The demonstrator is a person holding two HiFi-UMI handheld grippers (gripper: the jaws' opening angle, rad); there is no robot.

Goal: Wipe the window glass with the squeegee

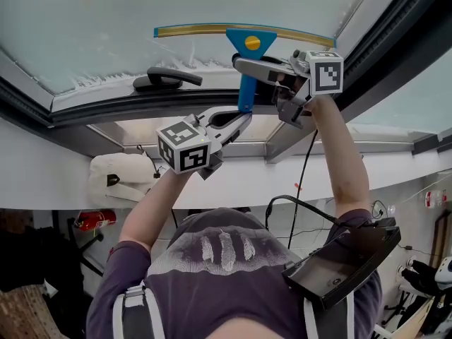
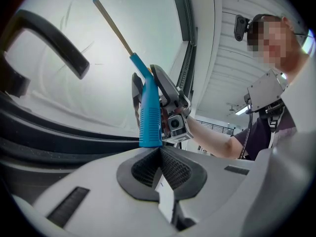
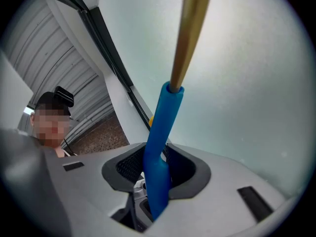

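**Head view.** A person reaches up to a pale, milky window glass (image 1: 106,27). The right gripper (image 1: 247,66) has its jaws clamped across the blue handle of the squeegee (image 1: 247,44), just under its triangular head. The long, thin, yellowish blade lies along the pane. The left gripper (image 1: 240,119) sits just below the handle's lower end with its jaws closed. A curved black window handle (image 1: 168,78) juts out just to the left. From here I'd say a sideways sweep could knock the blade against it. With only one grip on slick plastic, the squeegee might also swivel and leave streaks.

**Left gripper view.** The ribbed dark pads are pressed together with nothing between them. The ridged end of the blue handle stands right at their tips. I cannot tell whether it touches them.

**Right gripper view.** The smooth blue handle runs up between the textured pads, which grip it. Beyond them the brass-coloured blade (image 3: 190,28) rests against cloudy glass.
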